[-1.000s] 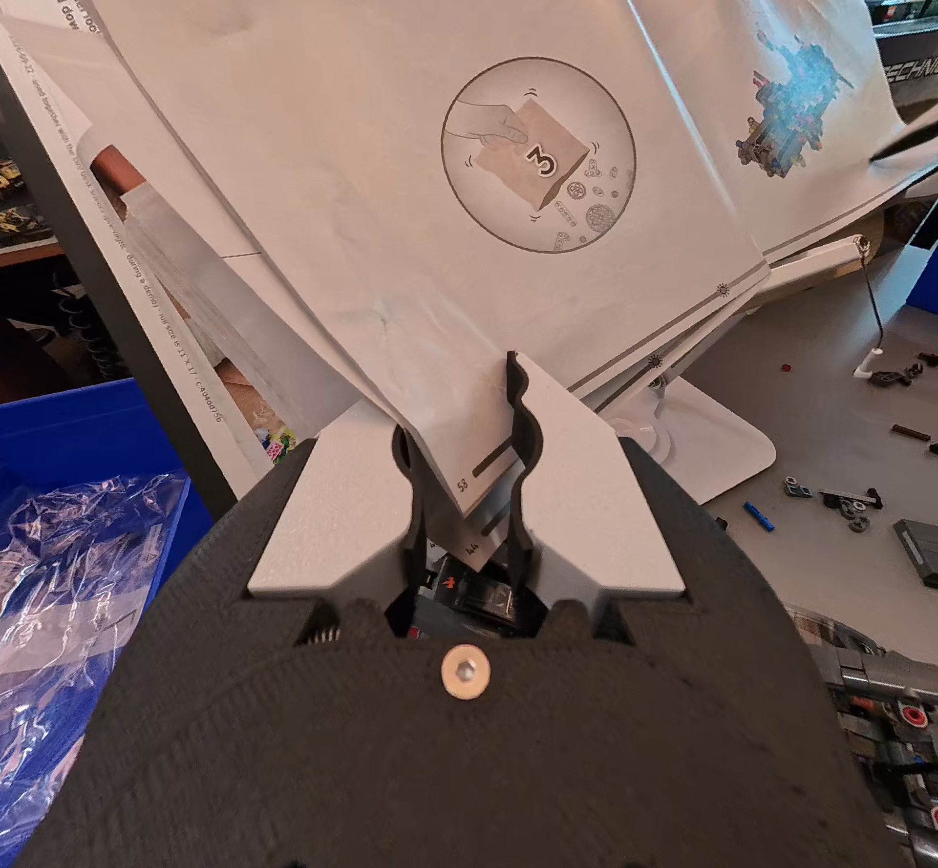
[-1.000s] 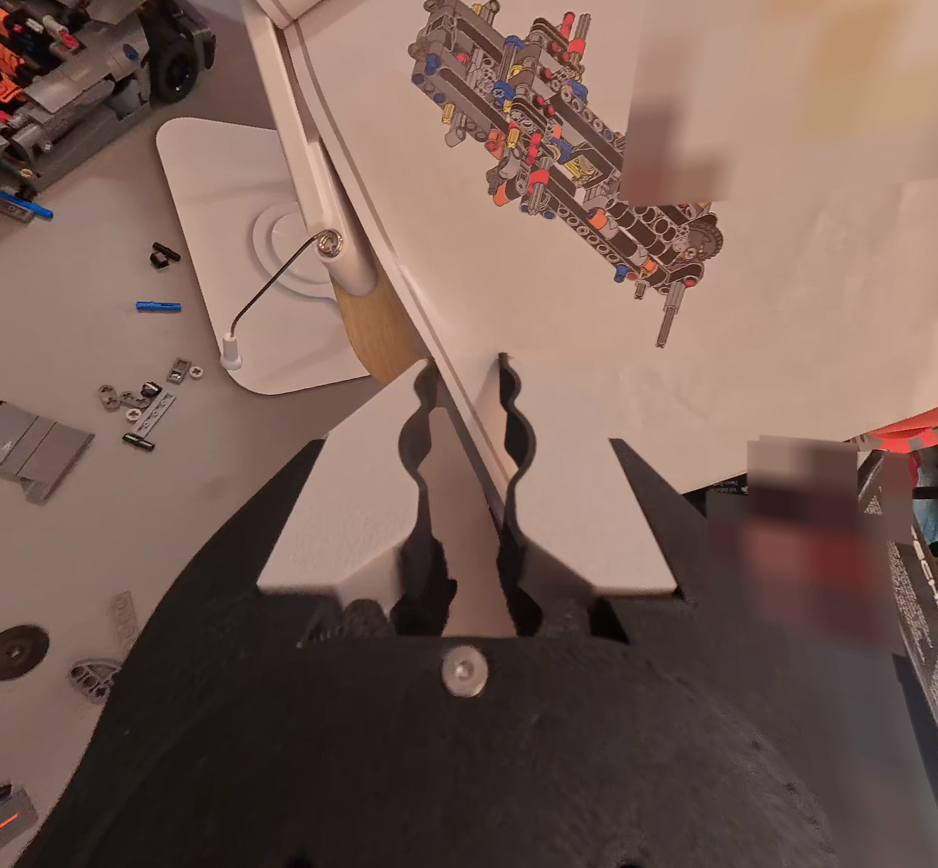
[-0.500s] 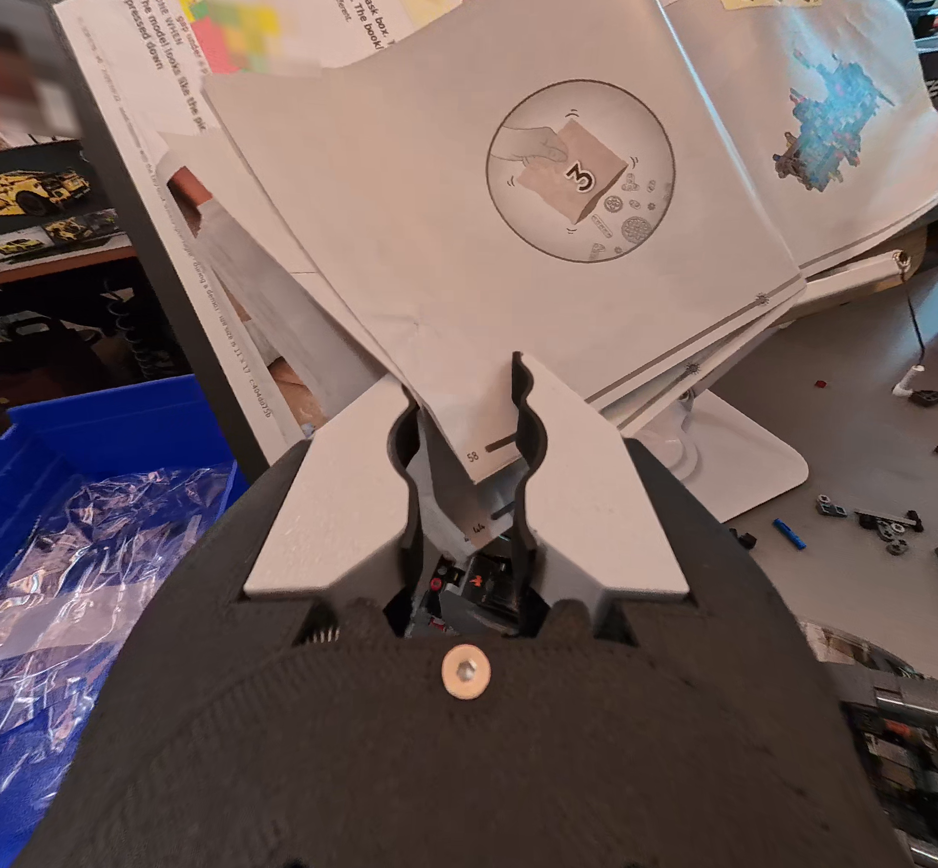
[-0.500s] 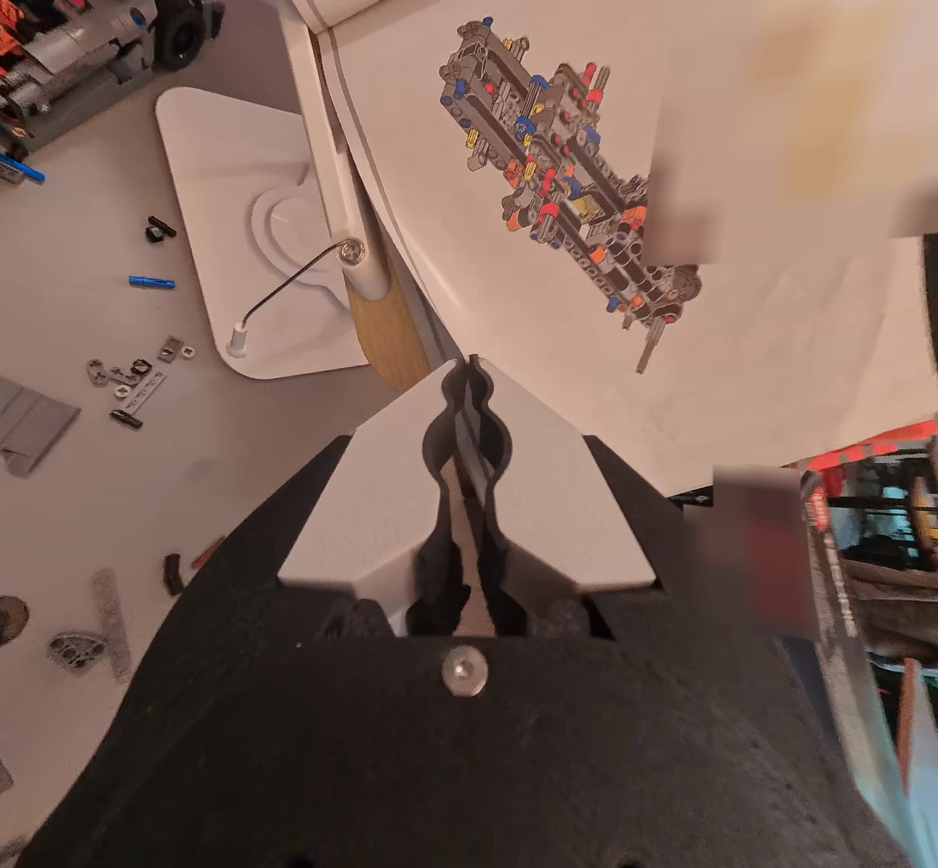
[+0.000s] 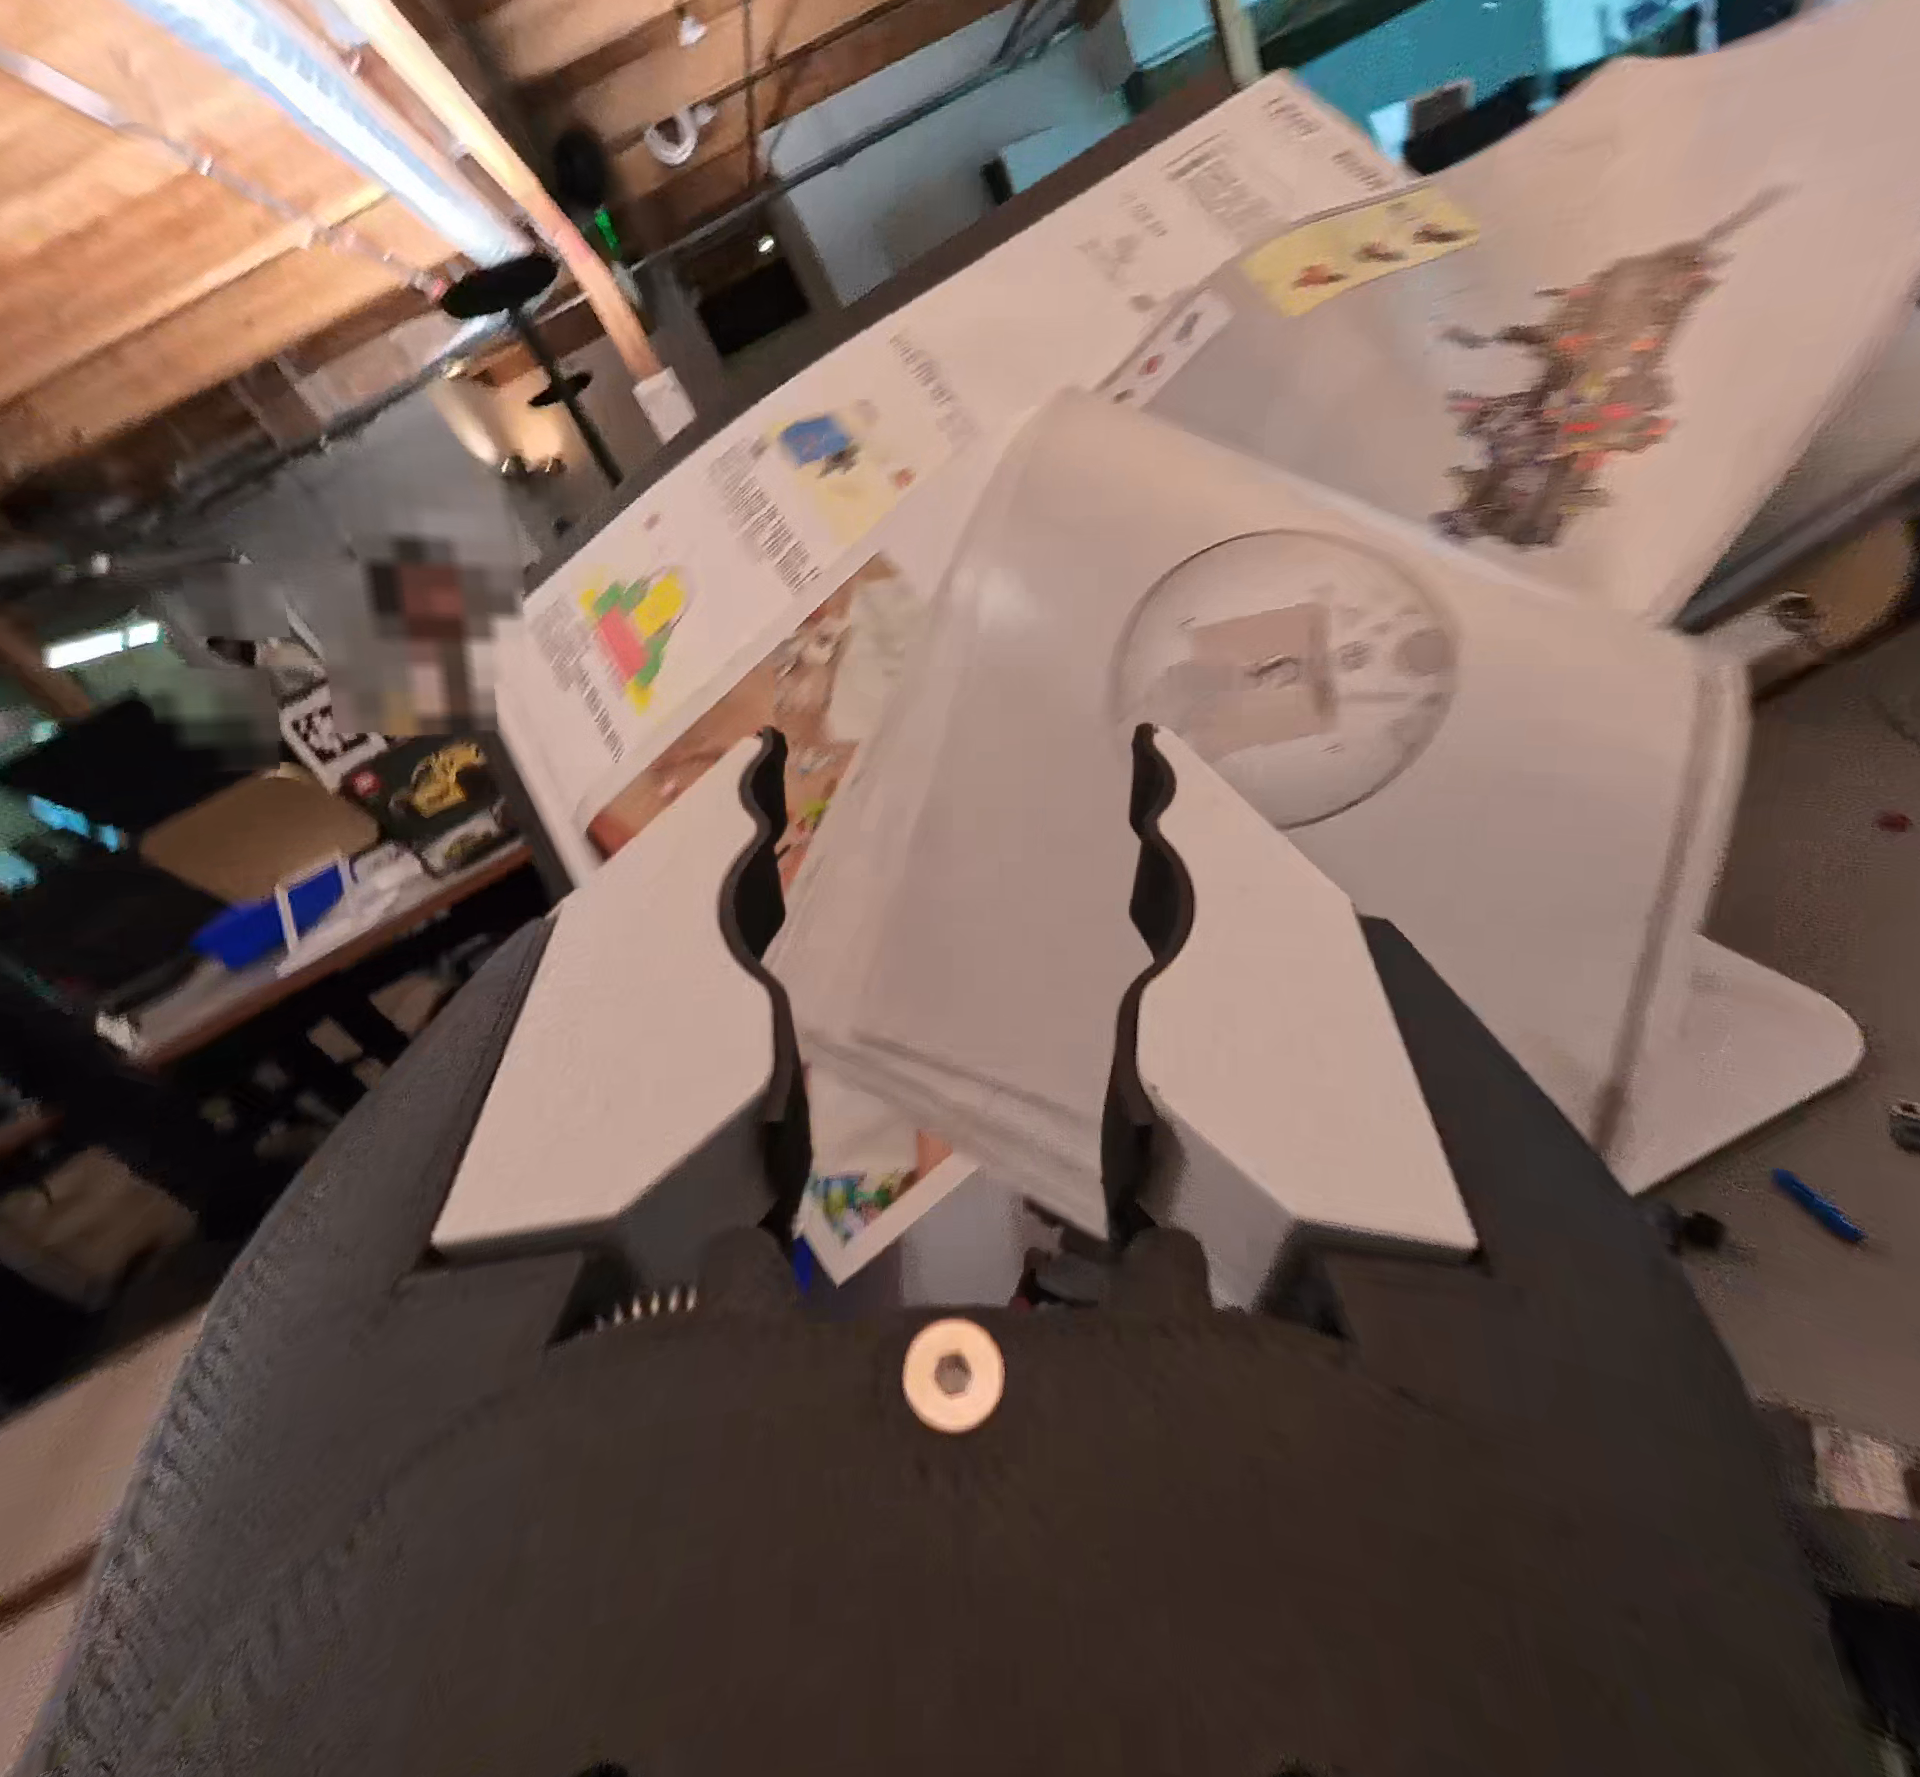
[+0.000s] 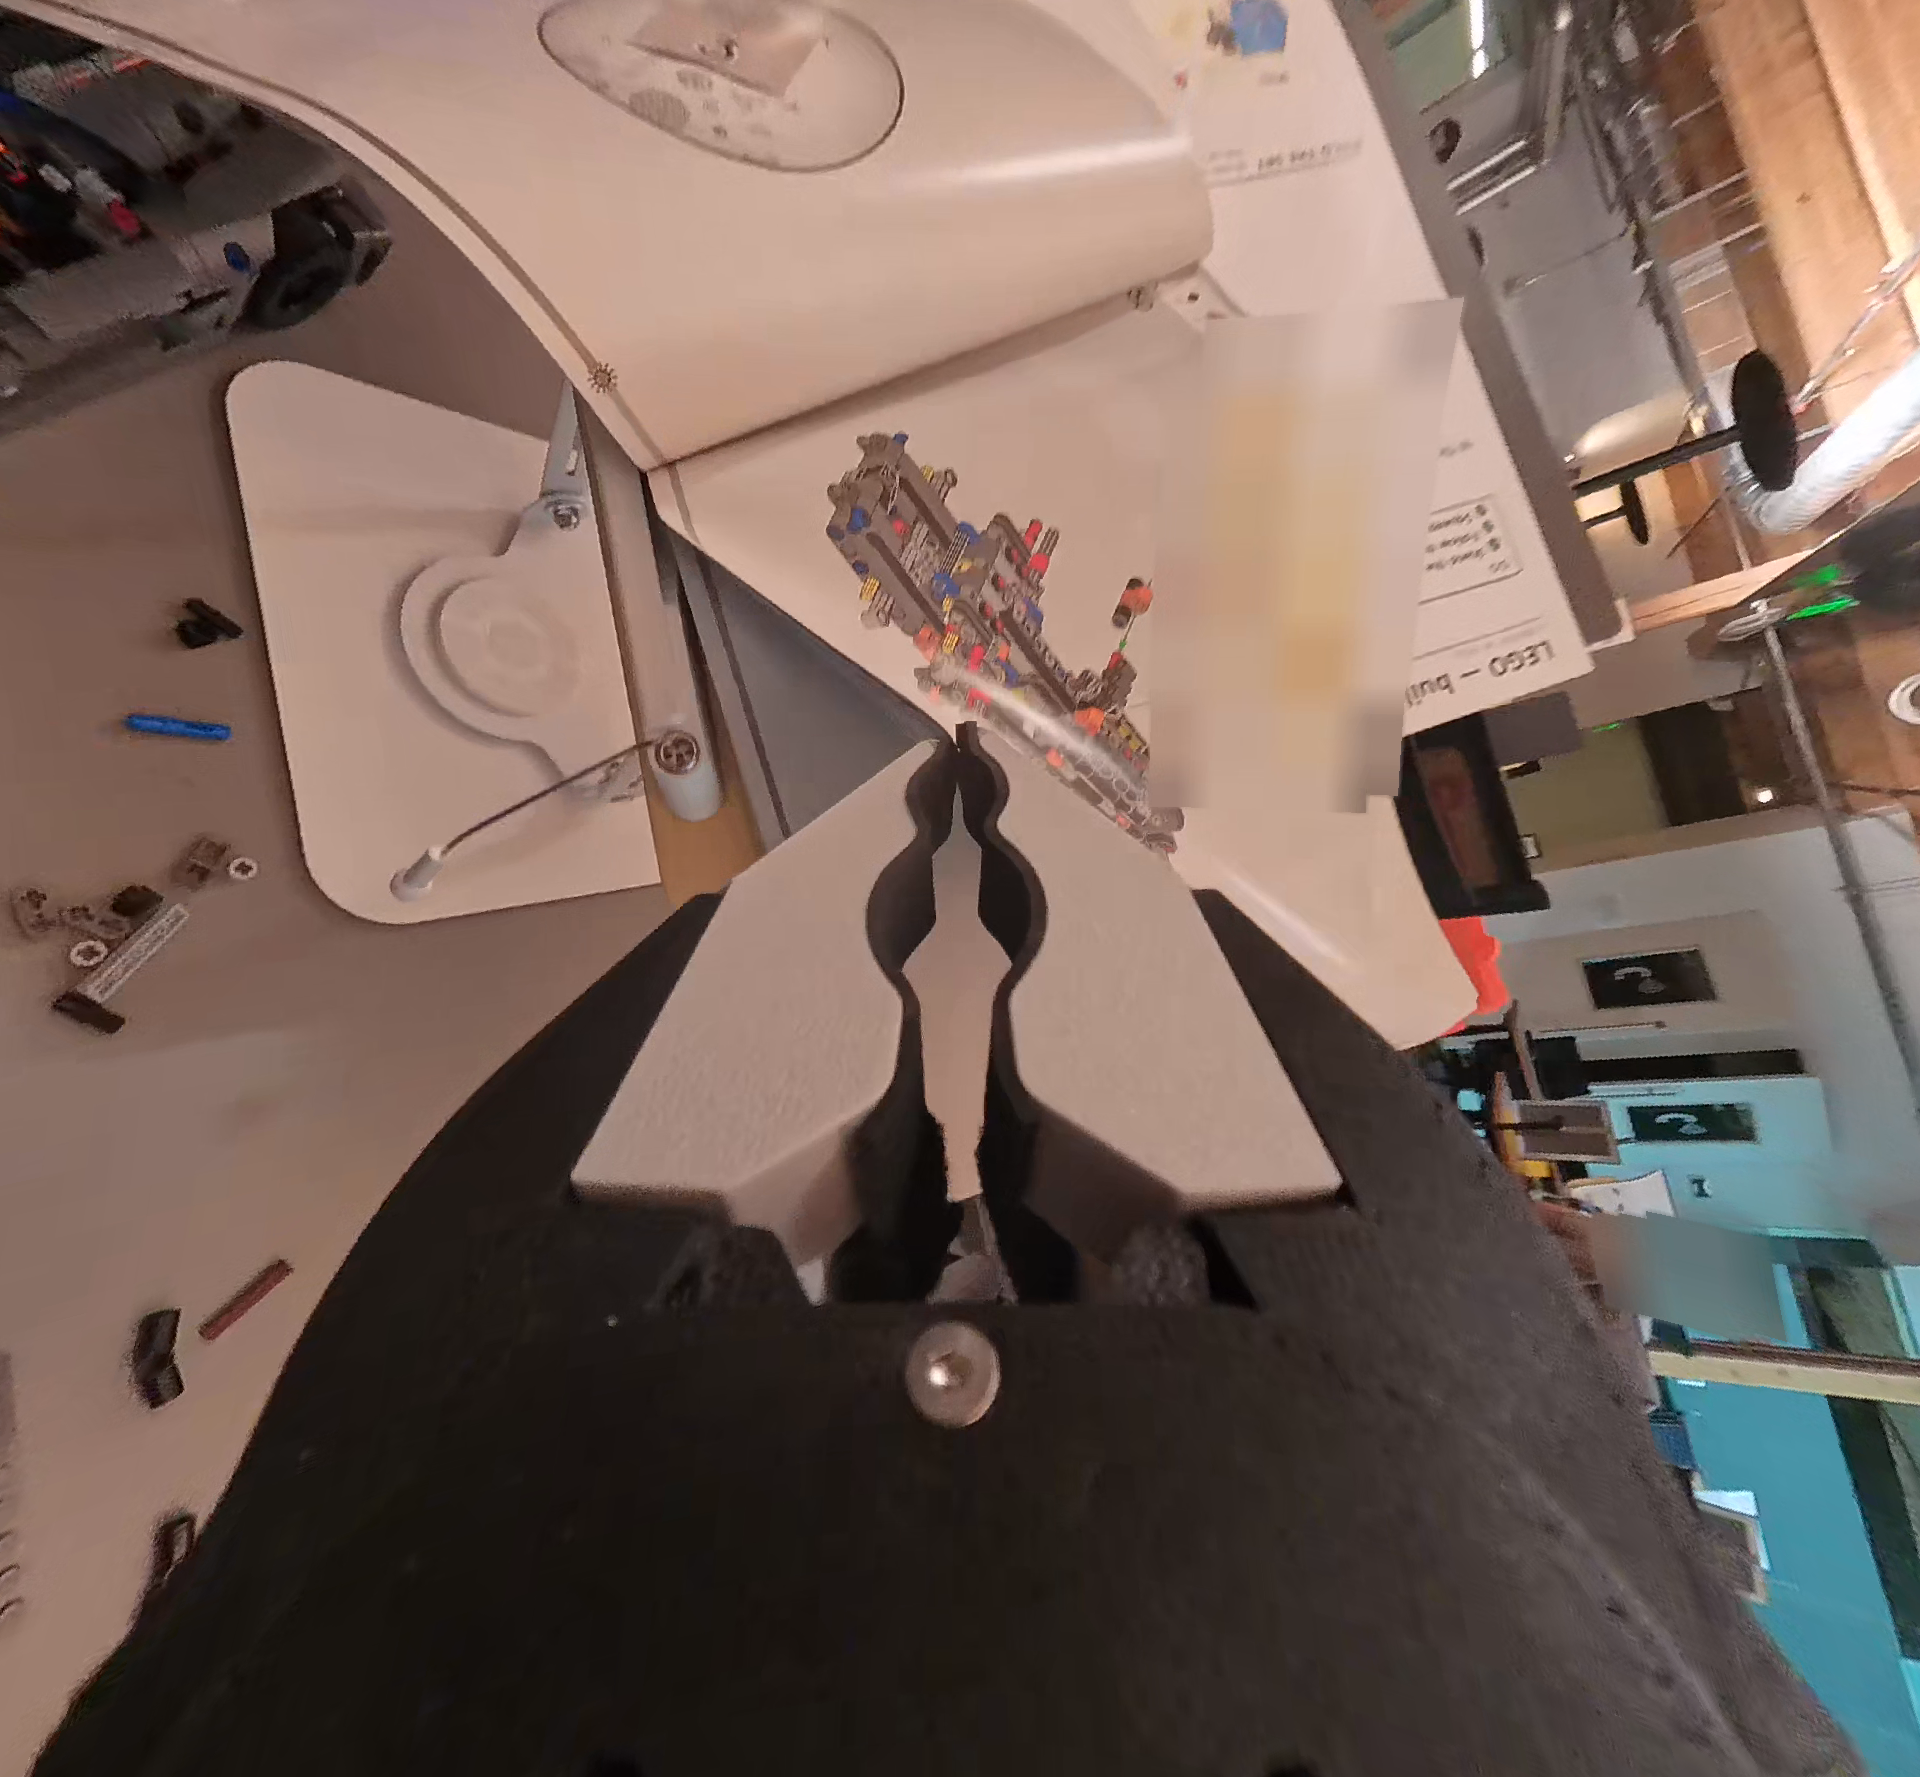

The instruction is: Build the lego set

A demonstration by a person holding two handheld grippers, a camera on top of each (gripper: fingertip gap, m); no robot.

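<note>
The instruction booklet stands open on a white stand [image 6: 343, 584]. Its left page with a round picture [image 5: 1278, 678] curls free; it also shows in the right wrist view [image 6: 727, 65]. My left gripper [image 5: 956, 740] is open with the jaws wide apart; the page's lower edge lies loose between them. My right gripper [image 6: 961, 740] is shut on the lower edge of the right page, which carries a picture of the model [image 6: 987, 605]. The partly built grey lego car [image 6: 208, 221] stands at the left on the table. The left wrist view is blurred.
Loose small lego parts [image 6: 114, 927] and a blue pin [image 6: 177, 727] lie on the grey table left of the stand. A printed sheet on a dark board [image 5: 831, 480] stands behind the booklet. The stand's base [image 5: 1745, 1052] lies to my left gripper's right. One gripper's finger ends stand about 25 centimetres off the other's. To reach the partly built grey lego car [image 6: 208, 221] in a straight line is about 20 centimetres for my left fingers, about 30 centimetres for my right.
My left gripper opened and let go of the left page, and it tilted upward. My right gripper closed on the right page's edge and rolled to the side.
</note>
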